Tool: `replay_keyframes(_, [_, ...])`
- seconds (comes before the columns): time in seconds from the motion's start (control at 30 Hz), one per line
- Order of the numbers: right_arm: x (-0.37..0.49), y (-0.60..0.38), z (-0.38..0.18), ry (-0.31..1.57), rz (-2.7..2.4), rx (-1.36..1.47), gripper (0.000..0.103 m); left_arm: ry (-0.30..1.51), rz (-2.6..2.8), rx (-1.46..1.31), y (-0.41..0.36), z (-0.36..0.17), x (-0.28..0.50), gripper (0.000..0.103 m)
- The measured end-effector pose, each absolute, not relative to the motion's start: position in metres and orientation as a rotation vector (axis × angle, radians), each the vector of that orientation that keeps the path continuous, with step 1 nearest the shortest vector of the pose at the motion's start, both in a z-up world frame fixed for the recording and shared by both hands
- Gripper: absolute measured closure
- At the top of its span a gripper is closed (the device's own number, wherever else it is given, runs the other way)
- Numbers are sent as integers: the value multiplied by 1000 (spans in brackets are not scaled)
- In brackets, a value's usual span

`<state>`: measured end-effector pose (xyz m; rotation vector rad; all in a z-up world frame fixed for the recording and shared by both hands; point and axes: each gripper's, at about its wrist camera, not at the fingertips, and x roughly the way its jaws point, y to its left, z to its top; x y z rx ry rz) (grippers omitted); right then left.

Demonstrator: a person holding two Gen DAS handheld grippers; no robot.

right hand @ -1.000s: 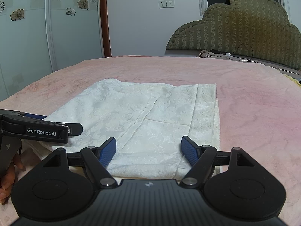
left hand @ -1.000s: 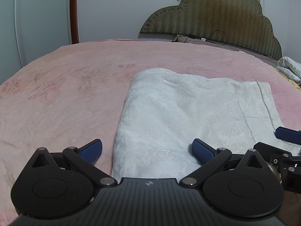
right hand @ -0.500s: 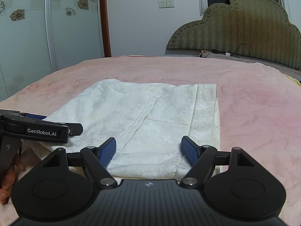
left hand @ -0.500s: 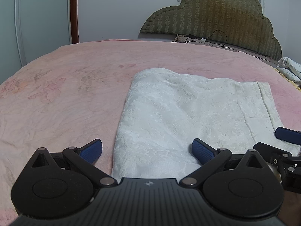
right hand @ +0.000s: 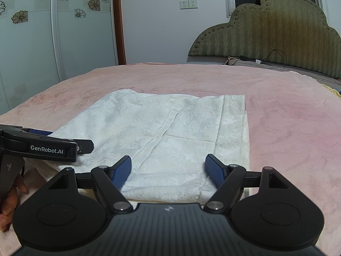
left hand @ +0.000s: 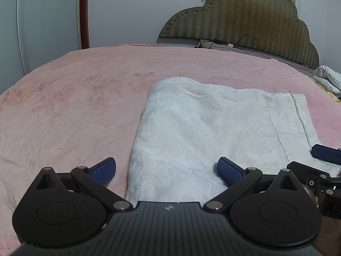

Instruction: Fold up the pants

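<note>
White textured pants [left hand: 208, 132] lie folded flat on the pink bed cover [left hand: 64, 106]; they also show in the right wrist view [right hand: 170, 132]. My left gripper [left hand: 167, 171] is open at the near left corner of the pants, one finger over the bed cover and one over the cloth. My right gripper [right hand: 168, 171] is open over the near edge of the pants, toward their right side. Neither holds anything. The left gripper also shows at the left of the right wrist view [right hand: 64, 144].
A padded olive headboard [left hand: 245, 21] stands at the far right with a cable [left hand: 247, 40] below it. Folded bedding [left hand: 328, 79] lies at the right edge. A wardrobe with flower decals [right hand: 53, 32] stands on the left. Pink bed cover surrounds the pants.
</note>
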<state>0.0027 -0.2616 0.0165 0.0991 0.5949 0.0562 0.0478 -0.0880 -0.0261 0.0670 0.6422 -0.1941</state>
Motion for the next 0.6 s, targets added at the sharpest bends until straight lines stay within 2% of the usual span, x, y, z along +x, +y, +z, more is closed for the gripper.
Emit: replay_keyframes(0.6, [2,-258,20,620,39,73,27,639,-188,75,-91,-26,45,0])
